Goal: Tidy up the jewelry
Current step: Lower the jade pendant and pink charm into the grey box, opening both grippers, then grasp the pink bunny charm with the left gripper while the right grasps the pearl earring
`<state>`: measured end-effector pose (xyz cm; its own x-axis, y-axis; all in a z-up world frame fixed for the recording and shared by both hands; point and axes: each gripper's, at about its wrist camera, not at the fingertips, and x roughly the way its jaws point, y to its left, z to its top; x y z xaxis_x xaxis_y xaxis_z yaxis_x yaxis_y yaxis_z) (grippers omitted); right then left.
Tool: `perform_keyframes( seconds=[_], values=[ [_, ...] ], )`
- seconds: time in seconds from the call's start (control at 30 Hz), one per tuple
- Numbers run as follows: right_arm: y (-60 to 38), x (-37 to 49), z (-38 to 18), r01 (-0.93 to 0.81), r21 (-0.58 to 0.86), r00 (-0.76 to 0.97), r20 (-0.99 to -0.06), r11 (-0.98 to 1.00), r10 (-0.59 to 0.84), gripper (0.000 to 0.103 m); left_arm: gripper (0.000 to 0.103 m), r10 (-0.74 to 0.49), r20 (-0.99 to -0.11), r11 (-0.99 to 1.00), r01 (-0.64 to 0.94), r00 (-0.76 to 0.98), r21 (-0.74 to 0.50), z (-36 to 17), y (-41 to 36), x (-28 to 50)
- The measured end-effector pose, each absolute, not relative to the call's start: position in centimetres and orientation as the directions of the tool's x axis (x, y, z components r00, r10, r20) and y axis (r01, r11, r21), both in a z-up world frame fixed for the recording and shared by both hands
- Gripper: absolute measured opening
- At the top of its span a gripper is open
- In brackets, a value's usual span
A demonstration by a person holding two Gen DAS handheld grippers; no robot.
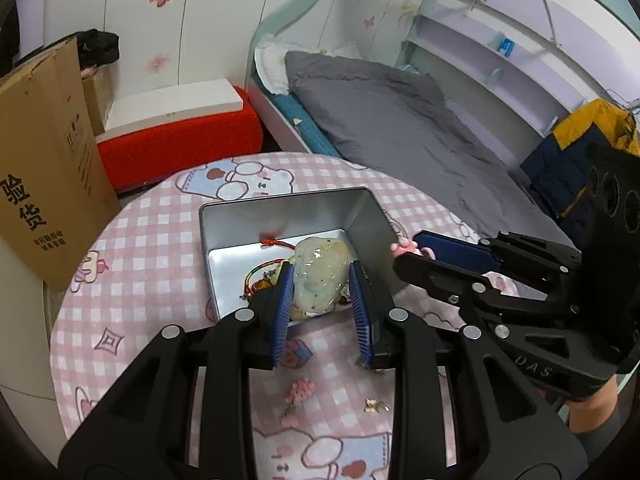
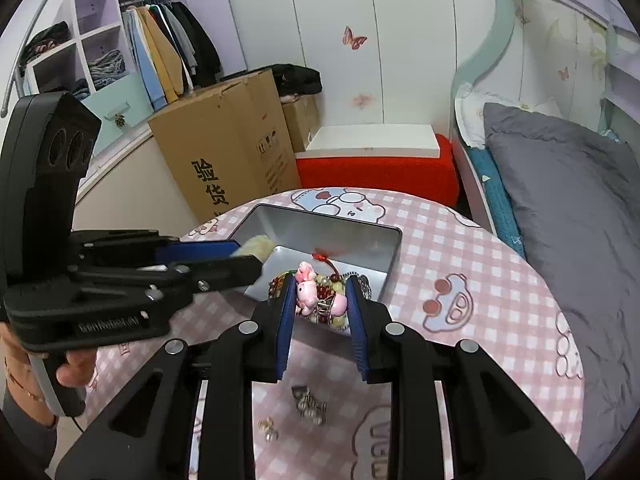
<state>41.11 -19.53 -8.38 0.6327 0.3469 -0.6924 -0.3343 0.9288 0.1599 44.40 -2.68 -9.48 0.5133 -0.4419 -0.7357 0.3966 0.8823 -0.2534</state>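
Note:
A silver metal tin (image 1: 280,216) sits on the round pink checked table (image 1: 160,240); it also shows in the right wrist view (image 2: 320,228). My left gripper (image 1: 320,280) is shut on a pale green jade-like pendant (image 1: 320,272) with a red cord, held over the tin's near edge. Beaded jewelry (image 1: 260,280) lies in the tin. My right gripper (image 2: 322,300) is shut on a pink pig charm (image 2: 306,296), held over the tin's near right corner above beads (image 2: 332,284). It shows from the side in the left wrist view (image 1: 408,254).
Loose pieces lie on the table near me: a pink charm (image 1: 298,394), a small metal piece (image 1: 374,405), a silver chain (image 2: 310,402) and a small clear piece (image 2: 269,428). A cardboard box (image 2: 228,148), a red ottoman (image 2: 380,168) and a bed (image 2: 560,200) surround the table.

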Motion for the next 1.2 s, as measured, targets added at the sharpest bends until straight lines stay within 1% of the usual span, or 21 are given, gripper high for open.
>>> perform_keyframes(
  seconds=[0.37, 0.8, 0.87, 0.93, 0.97, 1.2],
  values=[
    [-19.2, 43.1, -10.5, -0.327, 0.184, 0.596, -0.722, 0.927, 0.353, 0.023, 0.028, -0.413, -0.768, 0.895, 0.373, 0.489, -0.245, -11.9, -3.0, 46.4],
    [-19.5, 42.9, -10.1, -0.313, 0.208, 0.592, -0.72, 0.927, 0.362, 0.024, 0.029, -0.424, -0.76, 0.887, 0.395, 0.493, -0.239, -11.1, -3.0, 45.3],
    [-19.5, 42.8, -9.9, -0.314, 0.204, 0.594, -0.719, 0.927, 0.36, 0.026, 0.029, -0.429, -0.758, 0.884, 0.401, 0.492, -0.24, -10.8, -2.9, 44.8],
    [-19.6, 42.5, -9.6, -0.313, 0.202, 0.598, -0.717, 0.928, 0.358, 0.027, 0.039, -0.423, -0.755, 0.888, 0.395, 0.501, -0.235, -10.5, -2.7, 44.3],
    [-19.7, 42.2, -9.4, -0.311, 0.201, 0.601, -0.715, 0.929, 0.356, 0.027, 0.049, -0.419, -0.751, 0.891, 0.391, 0.511, -0.231, -10.2, -2.5, 44.0],
    [-20.2, 39.8, -8.4, -0.323, 0.195, 0.612, -0.703, 0.926, 0.362, 0.028, 0.05, -0.402, -0.734, 0.895, 0.404, 0.547, -0.189, -9.1, -1.2, 40.8]
  ],
)
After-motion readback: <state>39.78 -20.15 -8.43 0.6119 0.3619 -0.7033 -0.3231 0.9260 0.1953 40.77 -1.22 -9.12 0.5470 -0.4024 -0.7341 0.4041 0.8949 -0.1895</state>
